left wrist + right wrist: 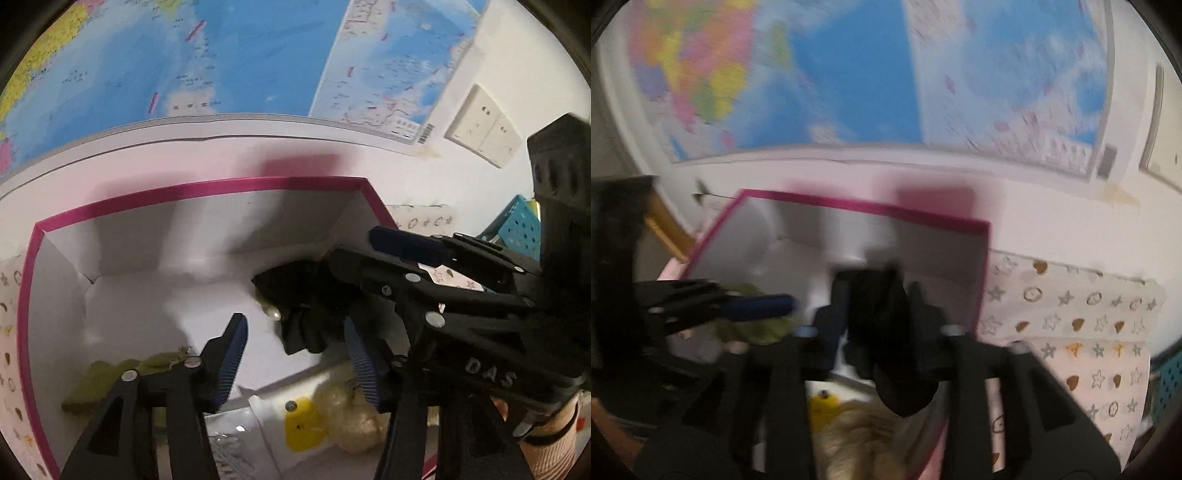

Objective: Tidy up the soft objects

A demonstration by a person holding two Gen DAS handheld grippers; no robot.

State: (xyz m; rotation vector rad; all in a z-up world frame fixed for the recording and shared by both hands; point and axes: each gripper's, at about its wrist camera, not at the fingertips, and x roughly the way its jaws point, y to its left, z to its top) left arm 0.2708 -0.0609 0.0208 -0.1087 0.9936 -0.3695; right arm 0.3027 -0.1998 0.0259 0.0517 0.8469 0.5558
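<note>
A white box with a pink rim (184,190) (849,206) lies below both grippers. Inside it lie a green plush (96,384) (764,328), a yellow piece (303,424) (822,406), a cream fluffy toy (351,417) (864,435) and a clear plastic bag (236,432). A black soft cloth piece (295,295) (897,369) with a pearl bead hangs over the box between the spread fingers of my right gripper (875,325), which looks open in a blurred view. My left gripper (299,360) is open above the box's contents, with nothing between its blue pads (236,358).
A blue wall map hangs behind the box, with a white wall socket (484,125) to its right. A star-and-heart patterned cloth (1071,332) covers the surface right of the box. A teal perforated basket (517,225) (1167,384) stands far right. A wooden edge (665,225) sits left.
</note>
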